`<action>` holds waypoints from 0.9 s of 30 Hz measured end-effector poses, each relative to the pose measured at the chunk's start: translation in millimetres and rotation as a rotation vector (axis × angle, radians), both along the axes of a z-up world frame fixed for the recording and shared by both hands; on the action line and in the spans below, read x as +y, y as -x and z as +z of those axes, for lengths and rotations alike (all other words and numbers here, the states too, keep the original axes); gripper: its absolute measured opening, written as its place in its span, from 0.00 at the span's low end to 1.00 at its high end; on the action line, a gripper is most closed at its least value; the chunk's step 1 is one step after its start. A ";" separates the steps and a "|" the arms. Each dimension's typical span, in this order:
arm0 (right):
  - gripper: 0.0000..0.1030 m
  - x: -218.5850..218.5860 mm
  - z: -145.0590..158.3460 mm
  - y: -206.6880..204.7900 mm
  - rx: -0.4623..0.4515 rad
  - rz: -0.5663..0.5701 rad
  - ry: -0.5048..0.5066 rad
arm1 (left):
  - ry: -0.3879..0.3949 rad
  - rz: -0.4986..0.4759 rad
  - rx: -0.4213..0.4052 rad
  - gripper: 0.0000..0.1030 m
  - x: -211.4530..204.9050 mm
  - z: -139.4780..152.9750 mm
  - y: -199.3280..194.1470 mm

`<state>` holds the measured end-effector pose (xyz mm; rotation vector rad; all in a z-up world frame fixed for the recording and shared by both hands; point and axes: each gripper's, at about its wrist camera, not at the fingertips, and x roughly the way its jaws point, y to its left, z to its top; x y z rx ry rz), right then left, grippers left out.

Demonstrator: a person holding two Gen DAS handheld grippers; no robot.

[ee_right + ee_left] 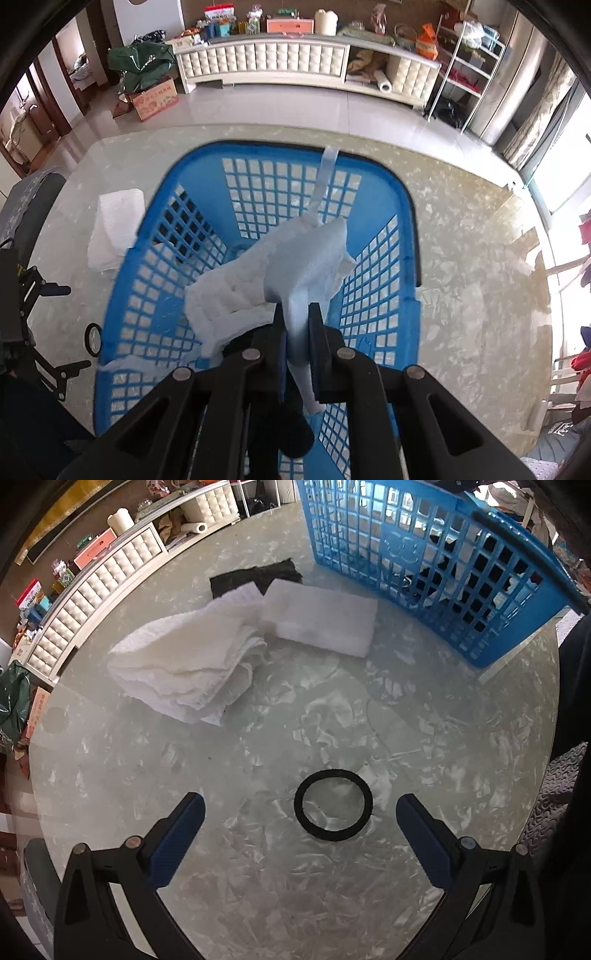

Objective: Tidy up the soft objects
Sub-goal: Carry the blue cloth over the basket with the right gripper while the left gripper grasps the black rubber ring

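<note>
My left gripper (300, 814) stands open above the marble table (258, 886), its blue pads either side of a black ring (333, 805) lying flat. Beyond it lie a crumpled white towel (188, 664), a white foam block (321, 622) and a dark cloth (258, 576). The blue mesh basket (436, 561) stands at the upper right. In the right wrist view my right gripper (297, 325) is shut on a pale blue-and-white cloth (306, 258) that hangs over the blue basket (406, 229). The white towel (116, 229) shows left of the basket.
A cream tufted cabinet (288, 61) with clutter on top runs along the far wall, beside a cardboard box (153, 98) and a green bag on the floor. A wire shelf (469, 66) stands at the right. The left gripper's frame (33, 295) and black ring (92, 338) sit beside the basket.
</note>
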<state>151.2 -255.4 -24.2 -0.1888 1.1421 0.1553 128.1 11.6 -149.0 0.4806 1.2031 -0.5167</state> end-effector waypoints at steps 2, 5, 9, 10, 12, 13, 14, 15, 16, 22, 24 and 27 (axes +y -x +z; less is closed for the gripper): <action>0.08 -0.2 -2.2 -2.3 0.015 -0.008 -0.001 | -0.002 0.001 0.017 1.00 0.5 -5.1 -1.2; 0.08 2.5 -3.7 -3.3 0.027 -0.008 -0.011 | 0.002 -0.004 0.027 1.00 1.3 -11.6 -1.5; 0.08 1.5 -3.6 -6.6 0.040 -0.002 -0.021 | -0.022 -0.012 0.040 1.00 1.1 -20.9 -1.2; 0.08 1.7 -4.2 -6.2 0.043 -0.001 -0.021 | -0.030 -0.014 0.039 1.00 -0.9 -22.7 -1.1; 0.08 2.3 -4.5 -7.5 0.046 0.001 -0.024 | -0.058 -0.018 0.035 1.00 -5.2 -29.1 -7.7; 0.08 2.0 -4.5 -6.6 0.048 0.003 -0.025 | -0.054 -0.012 0.044 1.00 -4.9 -31.0 -9.3; 0.08 2.0 -4.3 -5.7 0.047 0.004 -0.026 | -0.049 -0.002 0.052 1.00 -3.9 -31.9 -11.2; 0.08 1.1 -3.9 -5.7 0.046 0.004 -0.028 | -0.047 0.004 0.054 1.00 -3.7 -31.9 -12.2; 0.08 0.8 -2.9 -4.9 0.044 0.005 -0.029 | -0.041 0.007 0.056 1.00 -3.1 -32.6 -12.6; 0.08 -4.0 -4.9 -6.5 0.040 0.003 -0.033 | 0.008 -0.027 0.107 0.82 -3.4 -35.7 -11.6; 0.08 -3.1 -6.7 -5.9 0.037 0.010 -0.021 | 0.016 -0.042 0.099 0.75 -6.8 -33.7 -9.1; 0.08 -2.5 -9.2 -6.2 0.042 0.012 -0.020 | 0.029 -0.033 0.087 0.59 -7.6 -30.7 -9.9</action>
